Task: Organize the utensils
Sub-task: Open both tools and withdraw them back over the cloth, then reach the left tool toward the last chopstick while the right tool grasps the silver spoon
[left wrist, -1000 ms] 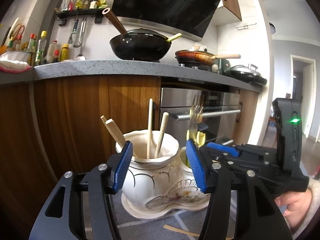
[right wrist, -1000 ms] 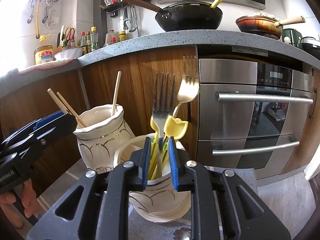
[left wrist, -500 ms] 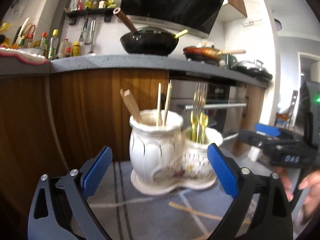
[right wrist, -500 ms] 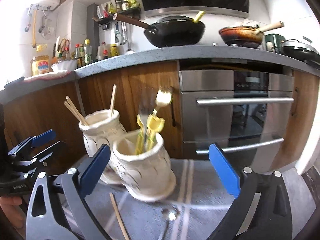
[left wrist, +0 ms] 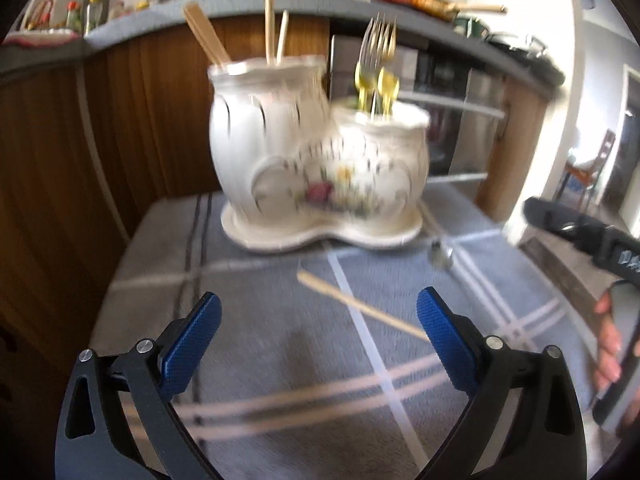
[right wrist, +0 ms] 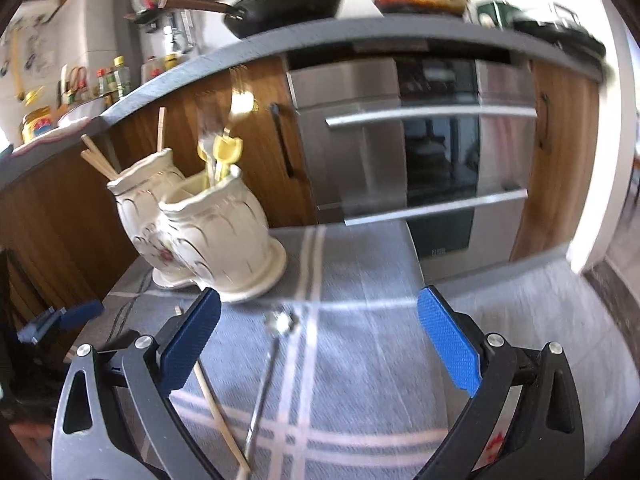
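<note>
Now my left gripper (left wrist: 318,334) and right gripper (right wrist: 319,334) both hang spread and empty over the striped cloth (left wrist: 280,360), a loose chopstick (left wrist: 360,308) and spoon (right wrist: 264,380) lying mid-cloth, the ceramic holder (left wrist: 320,172) near its far edge.

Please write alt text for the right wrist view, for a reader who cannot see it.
The open right gripper hovers over a grey striped cloth where a wooden chopstick and a metal spoon lie loose. Behind stands a white ceramic double utensil holder, holding chopsticks and gold forks, before an oven.
</note>
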A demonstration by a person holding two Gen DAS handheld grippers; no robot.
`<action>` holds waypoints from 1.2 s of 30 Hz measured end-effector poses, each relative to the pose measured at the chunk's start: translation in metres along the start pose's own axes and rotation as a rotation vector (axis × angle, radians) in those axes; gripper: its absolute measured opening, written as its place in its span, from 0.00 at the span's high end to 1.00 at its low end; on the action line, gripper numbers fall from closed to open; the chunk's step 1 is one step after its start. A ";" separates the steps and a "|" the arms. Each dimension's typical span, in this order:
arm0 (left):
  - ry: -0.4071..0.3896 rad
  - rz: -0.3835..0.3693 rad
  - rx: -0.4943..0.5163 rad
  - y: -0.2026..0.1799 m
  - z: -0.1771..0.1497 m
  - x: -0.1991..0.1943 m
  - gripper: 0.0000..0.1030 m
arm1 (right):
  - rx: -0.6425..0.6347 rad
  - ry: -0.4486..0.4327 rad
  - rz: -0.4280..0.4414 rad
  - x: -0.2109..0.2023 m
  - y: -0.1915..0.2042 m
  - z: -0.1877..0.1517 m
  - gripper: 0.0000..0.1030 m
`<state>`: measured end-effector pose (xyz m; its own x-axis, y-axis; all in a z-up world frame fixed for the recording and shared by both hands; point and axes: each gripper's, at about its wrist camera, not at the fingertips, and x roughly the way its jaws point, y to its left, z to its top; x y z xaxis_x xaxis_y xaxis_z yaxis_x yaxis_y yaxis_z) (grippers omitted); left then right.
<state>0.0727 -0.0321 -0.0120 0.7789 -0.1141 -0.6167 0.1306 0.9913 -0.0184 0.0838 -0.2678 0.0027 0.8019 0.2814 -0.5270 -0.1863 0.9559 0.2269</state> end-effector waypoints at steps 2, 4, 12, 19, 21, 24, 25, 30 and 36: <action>0.029 0.008 -0.009 -0.005 -0.003 0.005 0.06 | 0.012 0.021 0.000 0.001 -0.005 -0.003 0.05; 0.045 0.034 -0.007 -0.009 -0.004 0.008 0.06 | 0.000 0.025 -0.006 -0.001 -0.006 -0.005 0.06; 0.123 0.087 0.062 -0.039 -0.002 0.023 0.06 | -0.063 0.029 -0.024 -0.002 -0.004 -0.010 0.06; 0.200 0.019 0.086 -0.045 -0.003 0.038 0.40 | -0.091 0.044 -0.002 -0.002 -0.001 -0.011 0.06; 0.208 0.002 0.074 -0.040 -0.004 0.036 0.50 | -0.092 0.045 0.001 -0.002 -0.001 -0.010 0.06; 0.228 -0.025 0.083 -0.033 -0.003 0.032 0.78 | -0.094 0.048 0.005 -0.001 0.001 -0.010 0.07; 0.234 -0.038 0.080 -0.029 -0.003 0.030 0.85 | -0.097 0.050 0.008 -0.001 0.002 -0.010 0.07; 0.250 -0.102 0.075 -0.012 -0.006 0.019 1.00 | -0.121 0.074 0.035 0.004 0.011 -0.013 0.16; 0.265 -0.100 0.116 0.000 -0.017 0.011 1.00 | -0.136 0.203 0.120 0.021 0.028 -0.024 0.48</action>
<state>0.0708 -0.0322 -0.0322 0.5732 -0.1744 -0.8007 0.2795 0.9601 -0.0091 0.0813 -0.2329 -0.0216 0.6418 0.3916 -0.6594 -0.3592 0.9132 0.1926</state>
